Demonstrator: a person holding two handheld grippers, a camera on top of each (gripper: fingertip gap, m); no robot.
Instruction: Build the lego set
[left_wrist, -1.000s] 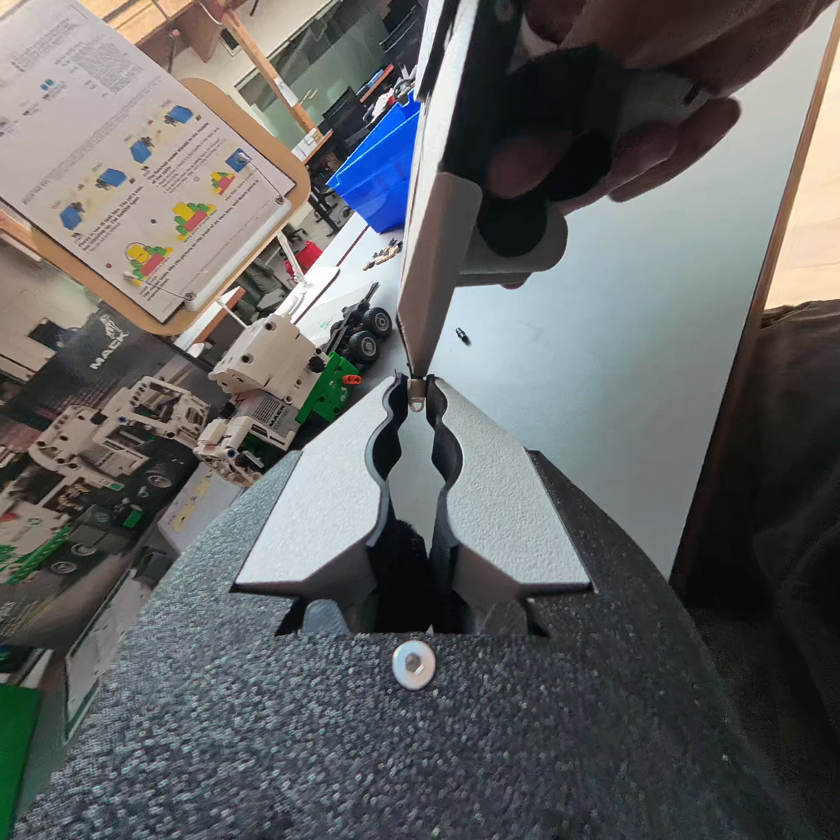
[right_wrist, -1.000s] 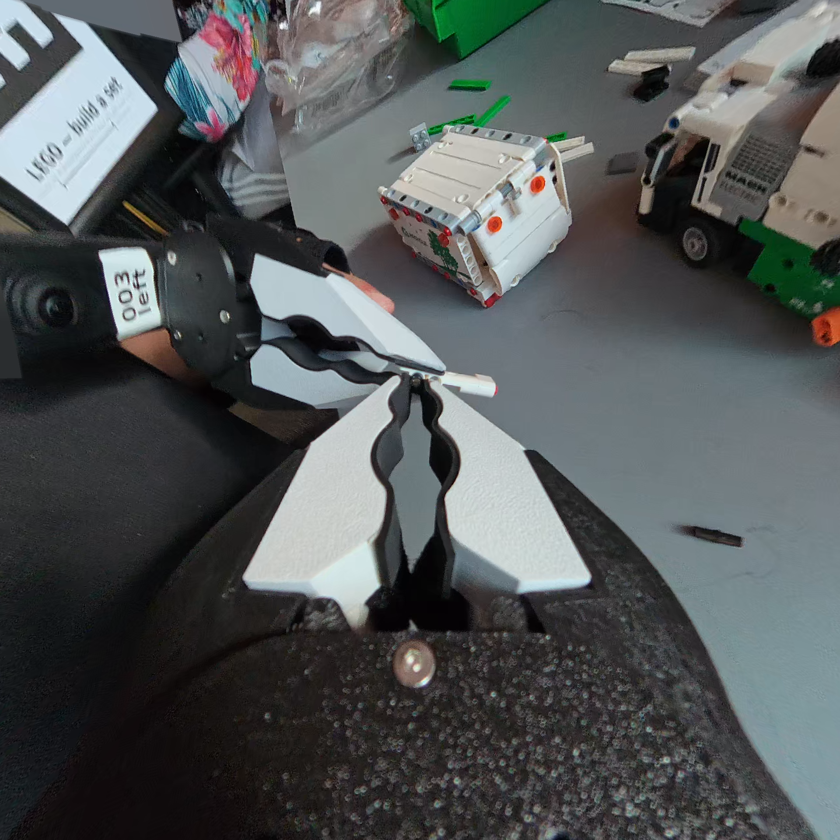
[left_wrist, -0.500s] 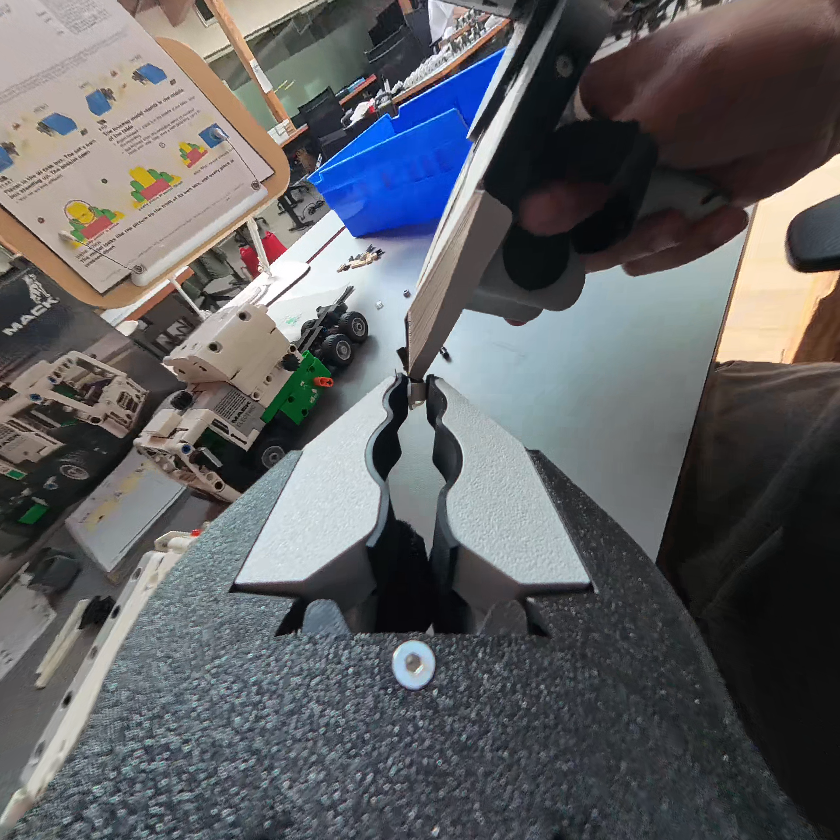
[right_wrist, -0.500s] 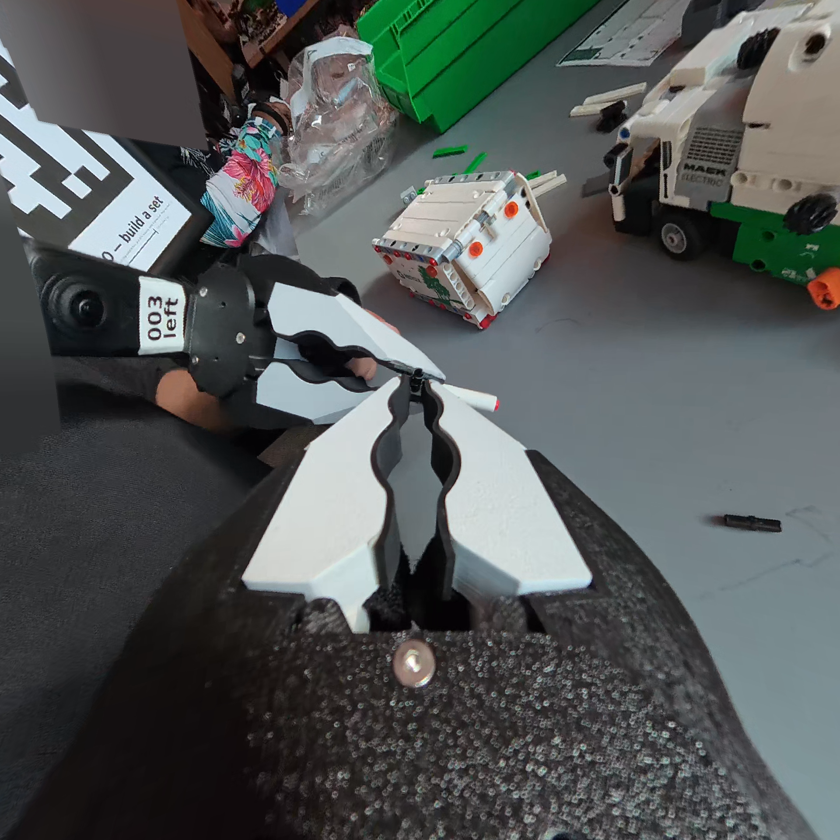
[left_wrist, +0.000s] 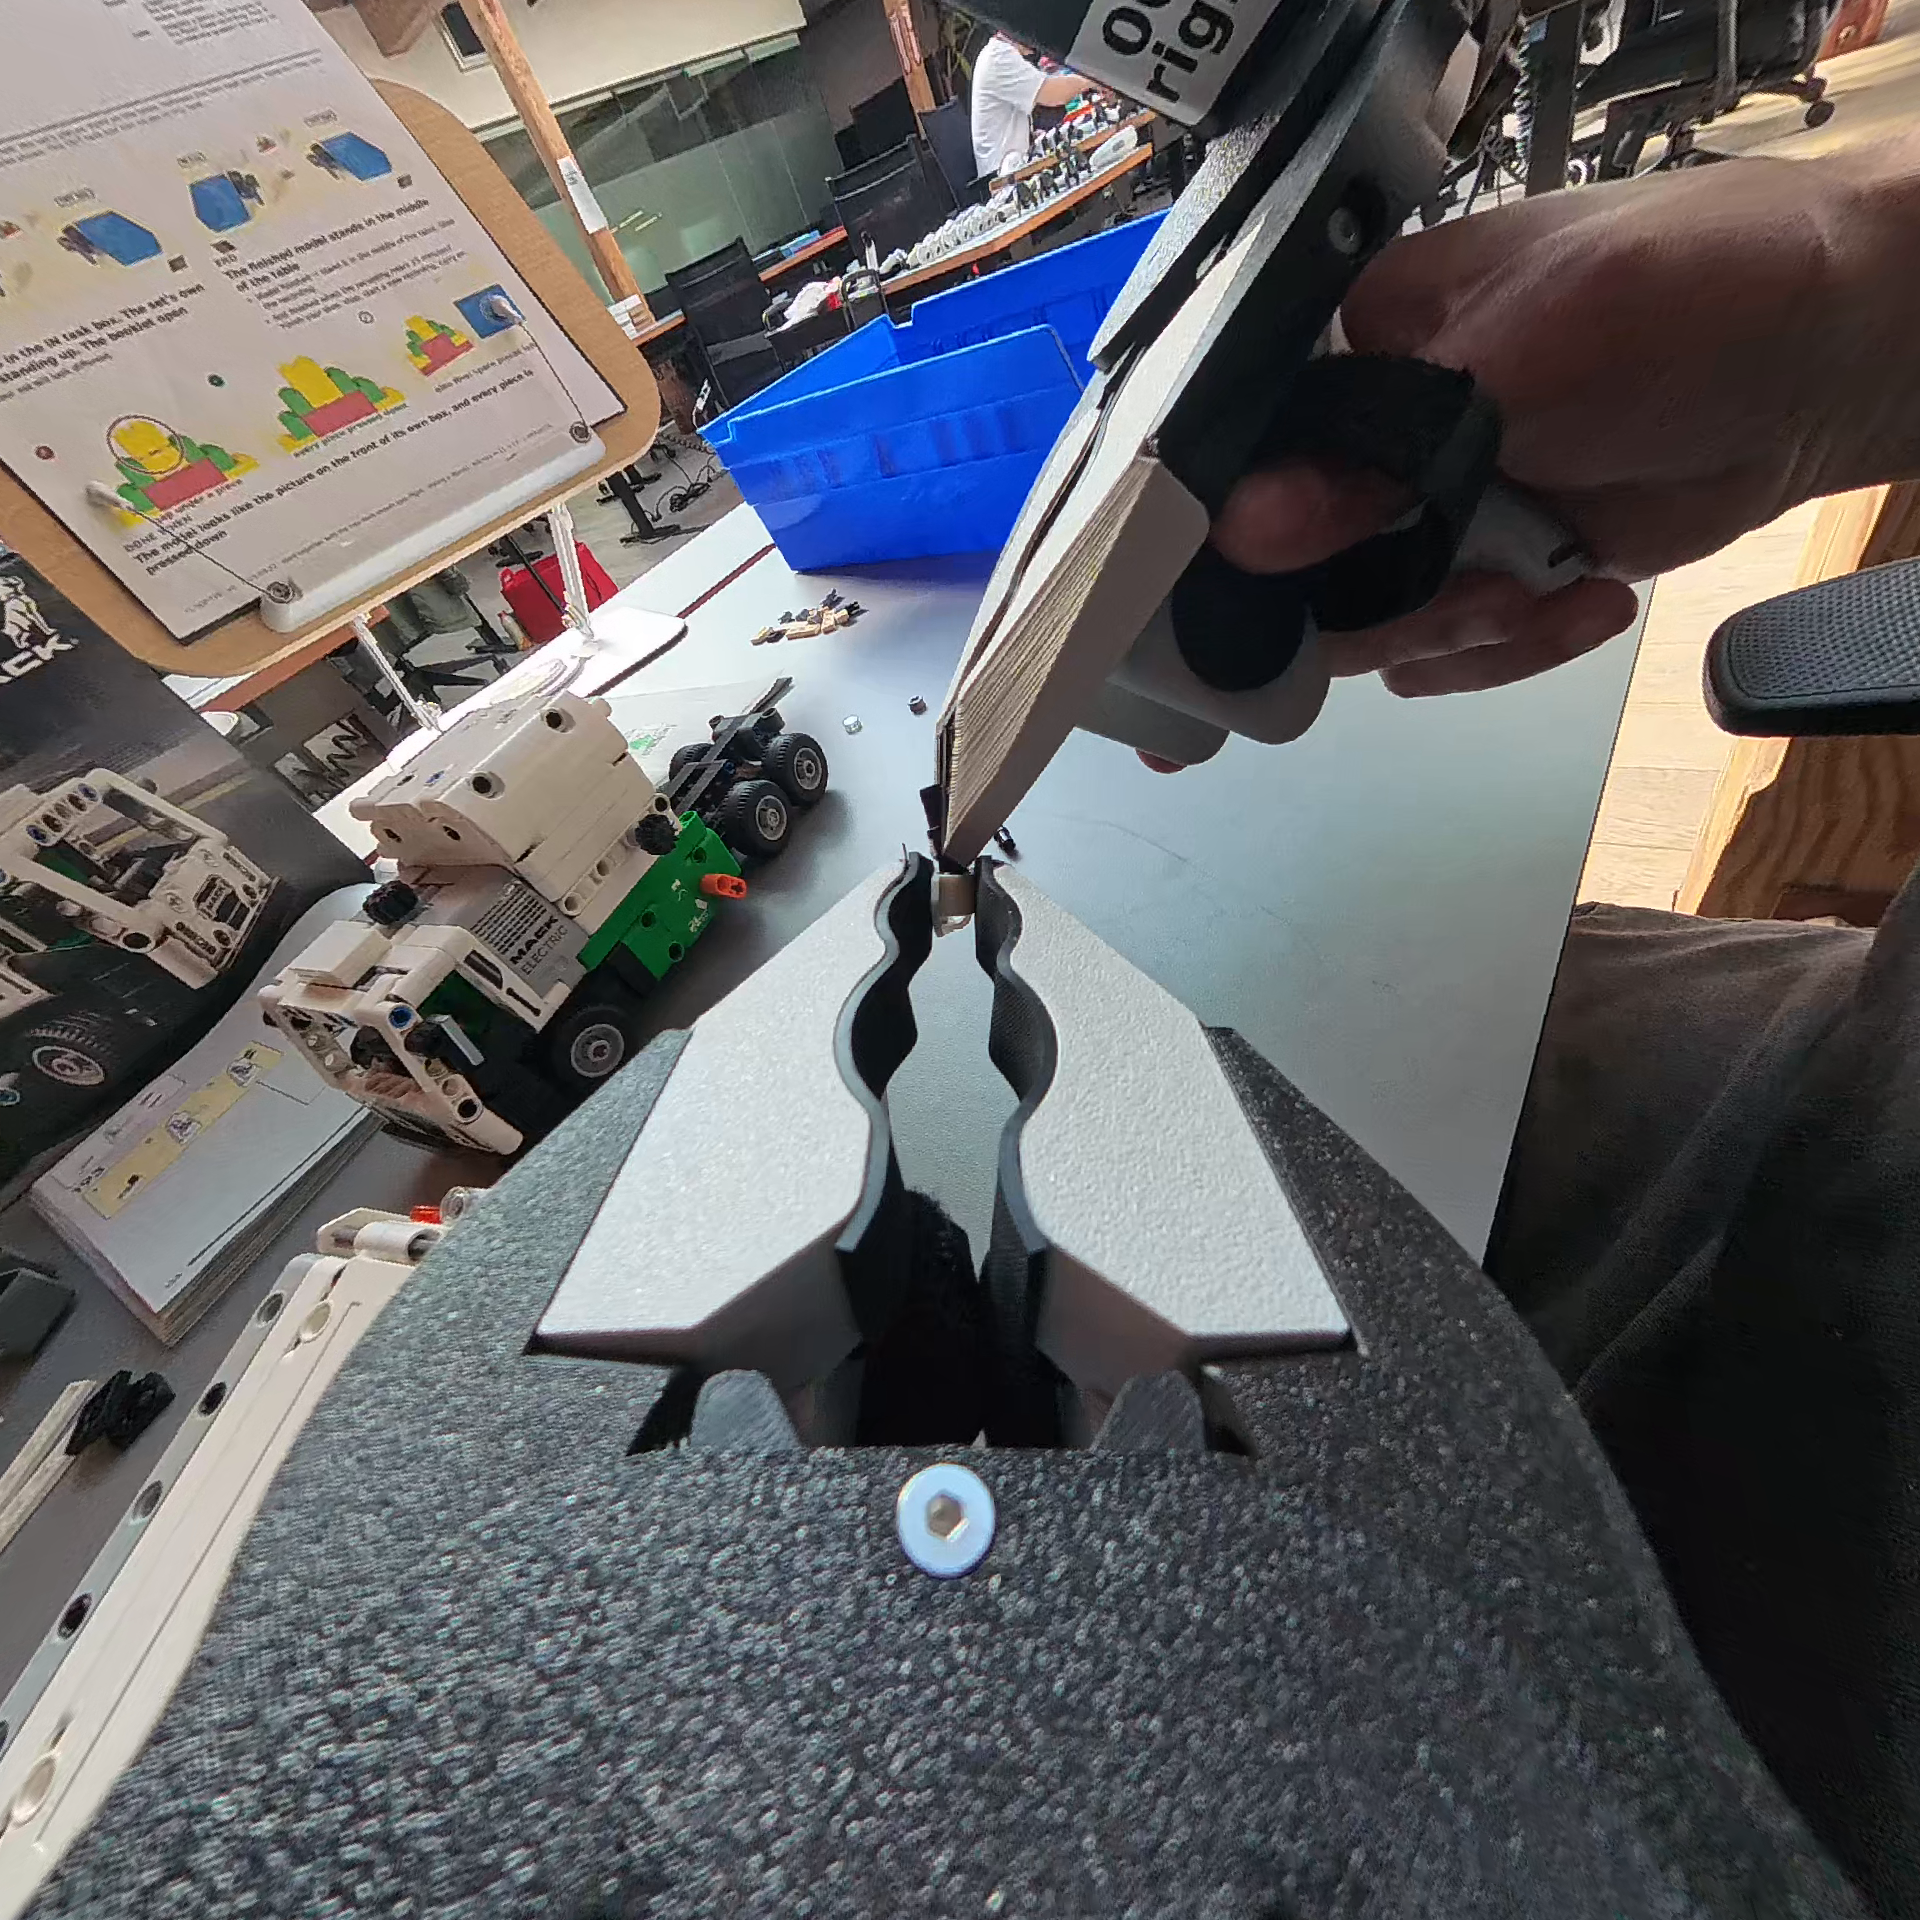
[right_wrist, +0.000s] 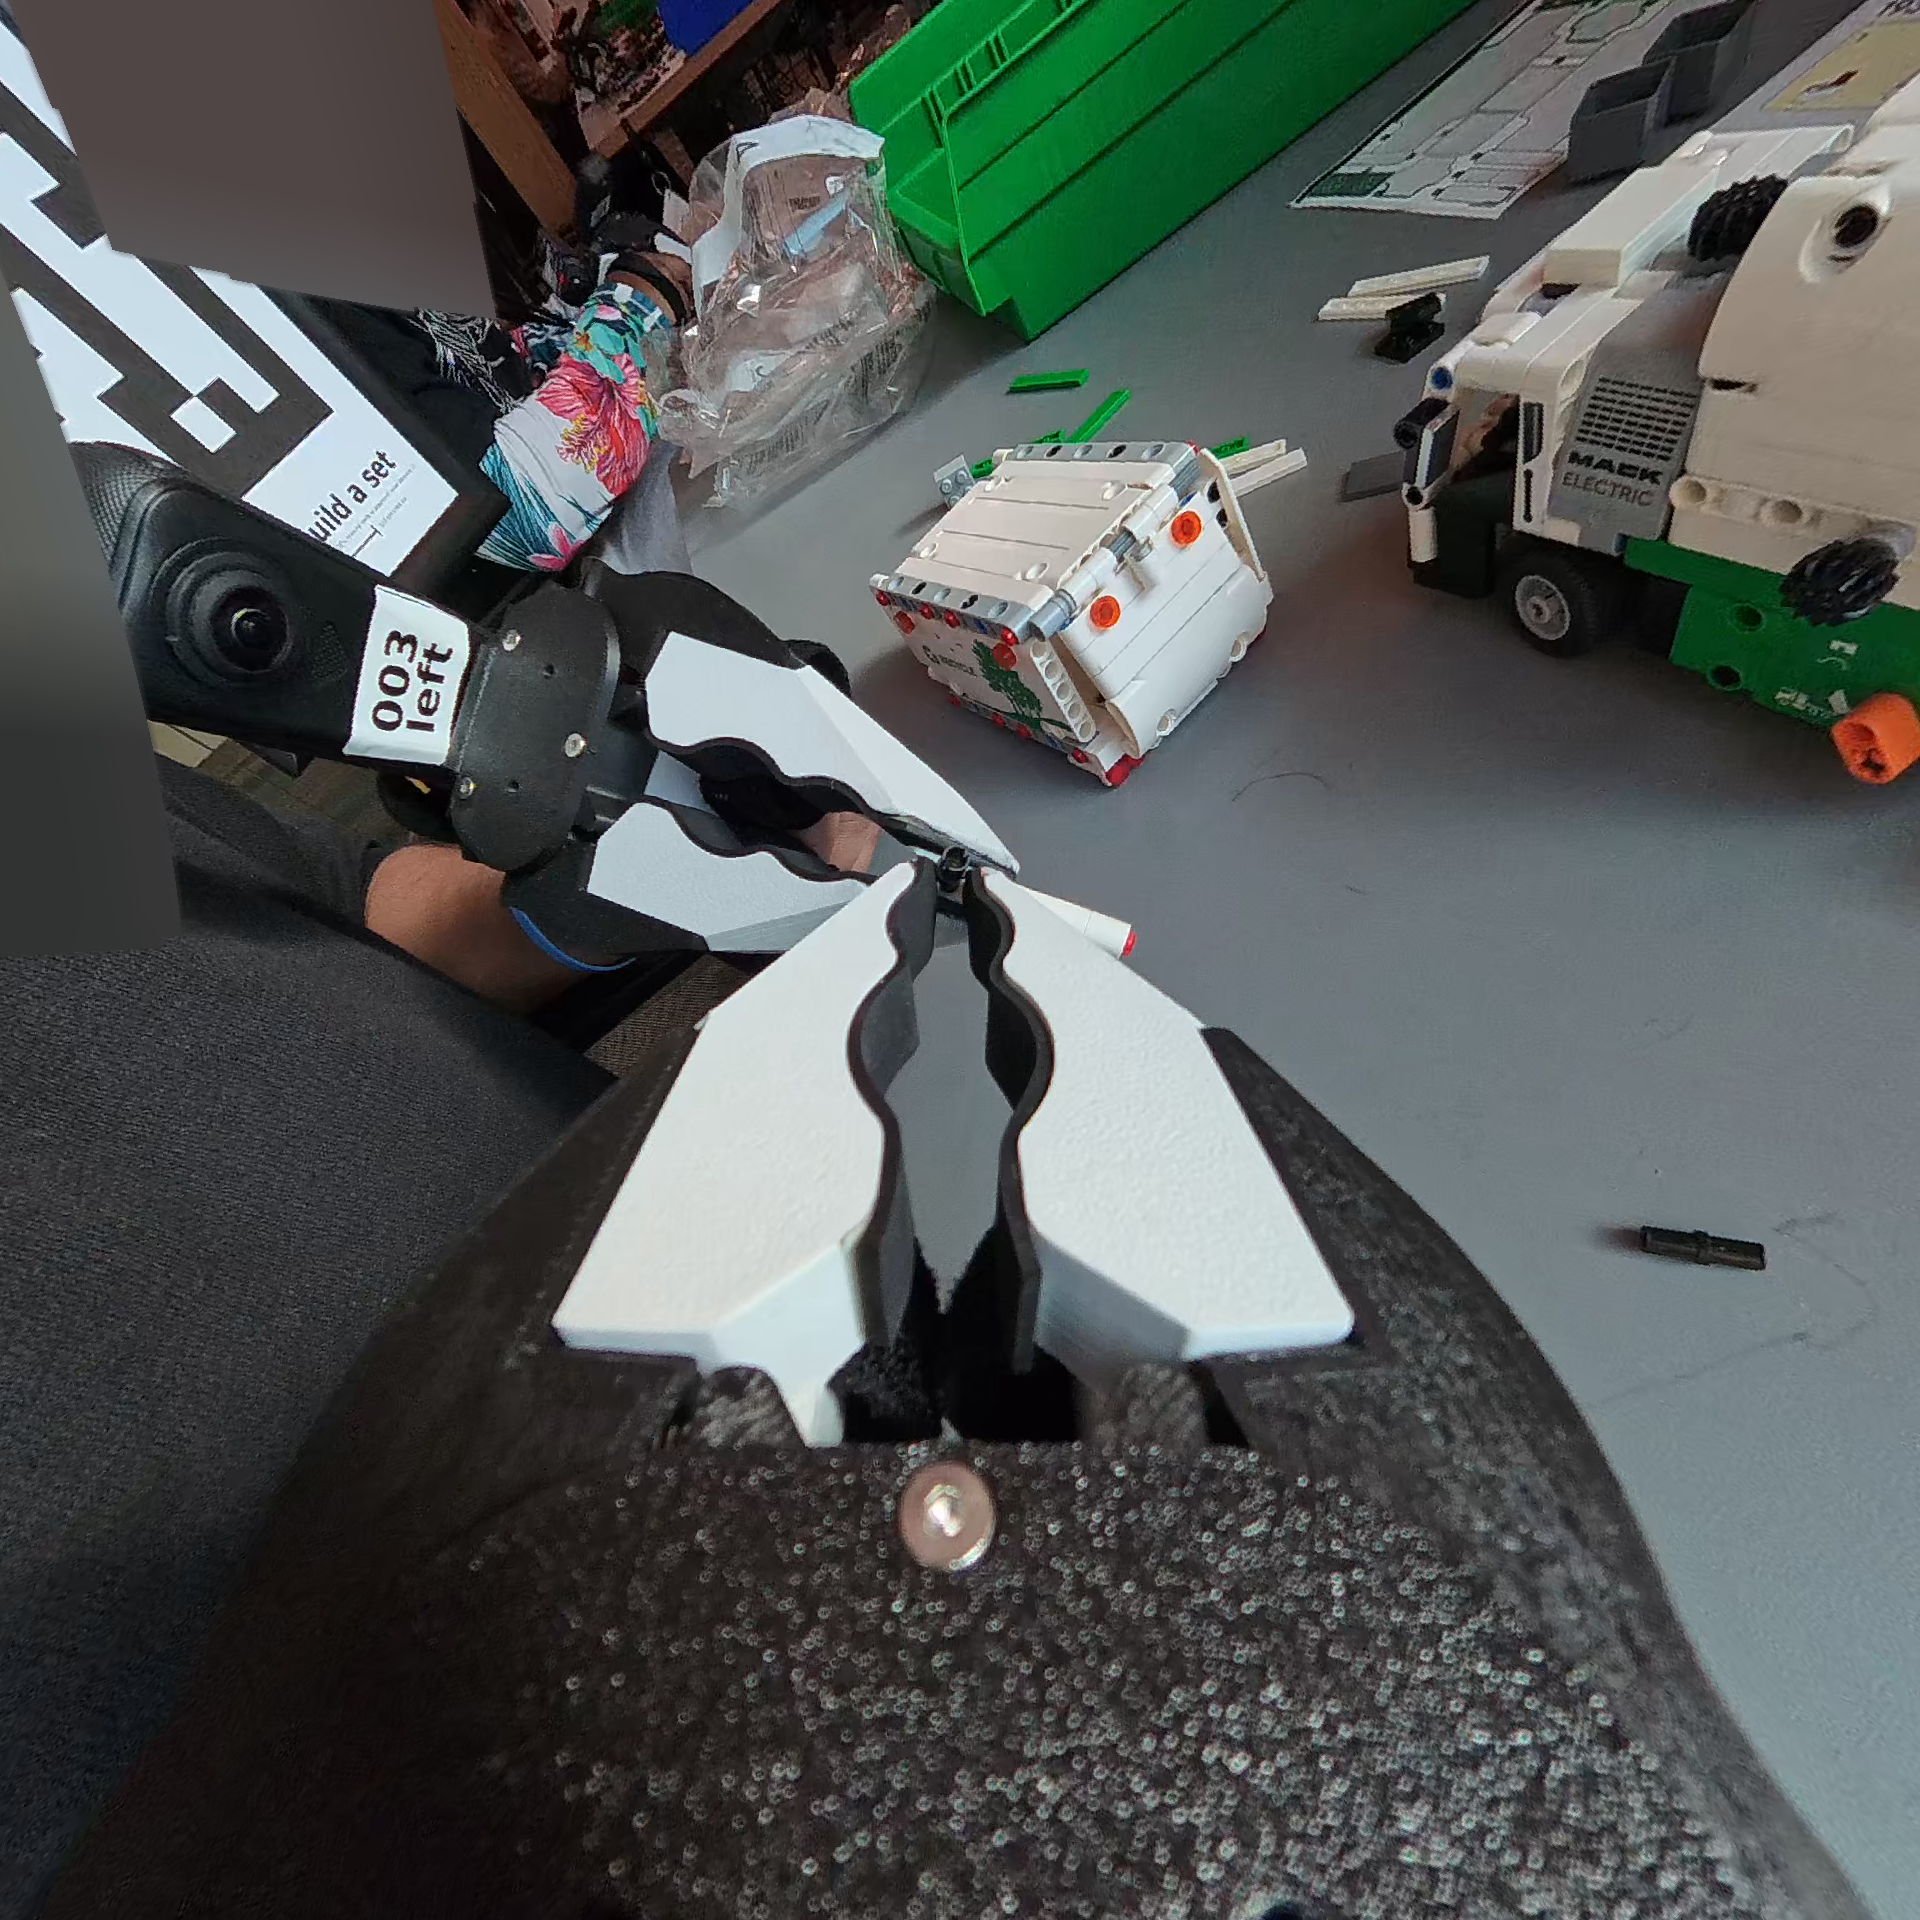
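Observation:
My left gripper (left_wrist: 948, 885) is shut on a short white piece (left_wrist: 951, 902). In the right wrist view this piece is a white rod with a red tip (right_wrist: 1086, 923), sticking out to the right. My right gripper (right_wrist: 948, 883) is shut on a small black pin (right_wrist: 951, 864) and holds it against the white piece. It comes down from the upper right in the left wrist view (left_wrist: 951, 844). The two grippers meet tip to tip above the grey table (right_wrist: 1455, 987). The white and green truck (left_wrist: 520, 935) stands on the table, also in the right wrist view (right_wrist: 1662, 468).
A white boxy module (right_wrist: 1081, 603) lies tilted near the truck. A loose black pin (right_wrist: 1704, 1247) lies to the right. Green bins (right_wrist: 1091, 135), a plastic bag (right_wrist: 800, 312), a blue bin (left_wrist: 914, 436), an instruction board (left_wrist: 260, 312), a booklet (left_wrist: 187, 1174) and a long white beam (left_wrist: 156, 1558) surround the work area. Only a small space, under 4 cm, lies between the two pairs of fingers. From the left gripper's tips to the white boxy module (right_wrist: 1081, 603) is close to 10 cm.
Both grippers stay shut and tip to tip. The pair has swung: the left view now shows more of the table and blue bin, the right view more of the green bins and truck.

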